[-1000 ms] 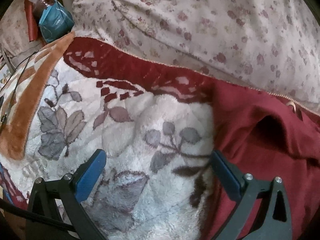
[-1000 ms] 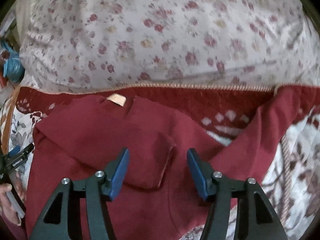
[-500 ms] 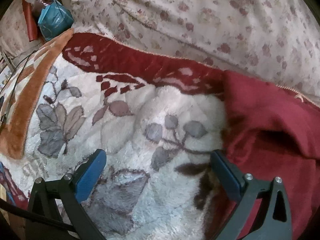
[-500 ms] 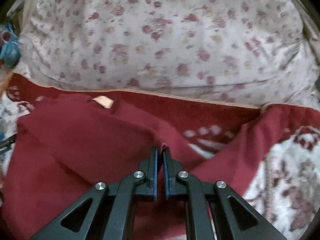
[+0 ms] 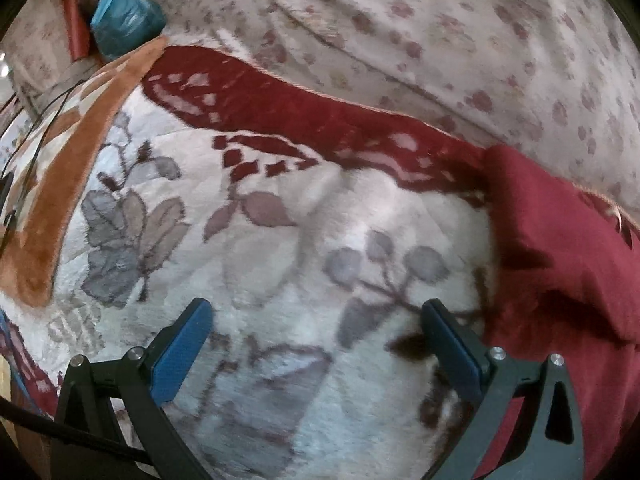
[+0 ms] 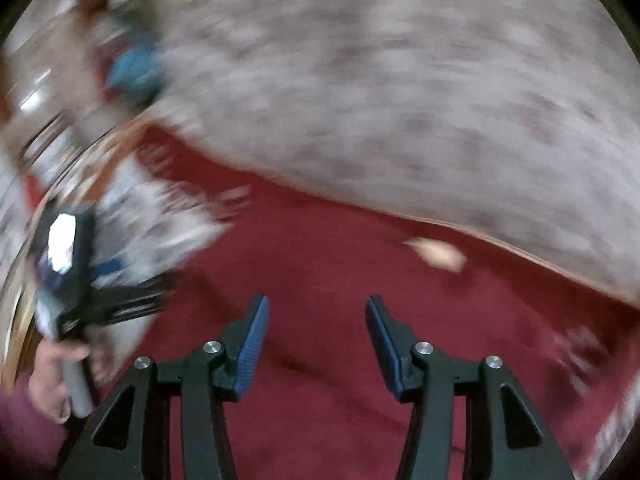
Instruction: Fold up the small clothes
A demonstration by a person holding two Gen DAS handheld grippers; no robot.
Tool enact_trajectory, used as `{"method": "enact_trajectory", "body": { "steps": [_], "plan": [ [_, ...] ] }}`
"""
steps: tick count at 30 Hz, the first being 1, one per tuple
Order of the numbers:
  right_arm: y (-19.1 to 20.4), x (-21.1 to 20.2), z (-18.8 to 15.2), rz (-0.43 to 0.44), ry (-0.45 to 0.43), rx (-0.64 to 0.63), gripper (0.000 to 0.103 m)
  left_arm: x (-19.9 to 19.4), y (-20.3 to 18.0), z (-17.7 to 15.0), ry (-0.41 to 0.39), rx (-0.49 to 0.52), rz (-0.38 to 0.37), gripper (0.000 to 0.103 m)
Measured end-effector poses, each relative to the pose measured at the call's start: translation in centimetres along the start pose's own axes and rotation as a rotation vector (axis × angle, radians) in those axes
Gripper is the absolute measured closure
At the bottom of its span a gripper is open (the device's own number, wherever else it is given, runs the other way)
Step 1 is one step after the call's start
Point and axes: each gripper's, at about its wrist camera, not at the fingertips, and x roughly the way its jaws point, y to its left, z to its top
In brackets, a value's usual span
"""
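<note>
A dark red garment [image 5: 560,264] lies on a plush floral blanket [image 5: 280,240], at the right of the left wrist view. My left gripper [image 5: 316,344] is open and empty over the blanket, just left of the garment's edge. In the blurred right wrist view the garment [image 6: 320,264] fills the lower middle, with a pale neck label [image 6: 436,254] showing. My right gripper [image 6: 316,344] is open and empty above the red cloth. The left gripper [image 6: 76,288] and the hand holding it show at the left edge of that view.
A large floral-print quilt [image 5: 440,32] is heaped behind the blanket. A teal bag [image 5: 124,20] and a red item lie at the far left. The blanket has an orange border [image 5: 68,168] on the left, with a thin cable beside it.
My right gripper, shut on a fold of the red garment half a second ago, has opened and swung fast to the left. The garment's fold has shifted rightward in the left view. The left gripper stays open.
</note>
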Motion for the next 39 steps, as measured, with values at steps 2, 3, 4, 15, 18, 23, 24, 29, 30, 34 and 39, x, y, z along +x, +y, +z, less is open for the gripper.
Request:
{"method": "enact_trajectory", "body": {
  "steps": [2,3,4,15,18,23,24,29,30,34,39],
  "plan": [
    [4.0,3.0,0.5,0.034,0.017,-0.118,0.048,-0.1,1.1,0.4,-0.004,-0.044,-0.004,0.0],
    [5.6,4.3,0.4,0.025,0.026,-0.167,0.049,-0.1,1.5,0.5,-0.004,-0.058,-0.003,0.0],
    [6.7,5.3,0.4,0.013,0.031,-0.201,0.052,0.0,1.8,0.6,-0.001,-0.072,-0.001,0.0],
    [8.1,8.2,-1.7,0.108,0.133,-0.199,0.098,-1.6,1.2,0.6,-0.036,-0.079,-0.153,0.0],
    [6.4,7.0,-0.8,0.173,0.132,-0.109,0.095,-2.5,0.6,0.3,-0.03,-0.051,-0.235,0.0],
    [1.8,3.3,2.9,0.129,0.005,0.016,0.045,-4.8,-0.5,-0.5,-0.046,-0.003,-0.406,0.0],
    [1.1,3.3,3.8,0.11,-0.01,0.026,0.043,-4.8,-0.9,-0.7,-0.033,-0.001,-0.454,0.0],
    [0.1,7.6,7.7,0.186,0.049,0.073,0.041,-4.0,-2.7,-1.1,0.048,-0.046,-0.638,0.0],
    [0.4,8.7,8.2,0.193,0.064,0.059,0.041,-3.6,-2.8,-1.1,0.06,-0.058,-0.653,0.0],
    [1.7,12.4,9.1,0.235,0.136,-0.008,0.041,-2.2,-2.8,-0.5,0.06,-0.141,-0.651,0.0],
    [2.6,15.5,9.0,0.221,0.198,-0.065,0.044,-0.1,-2.0,0.4,0.049,-0.248,-0.655,0.0]
  ]
}}
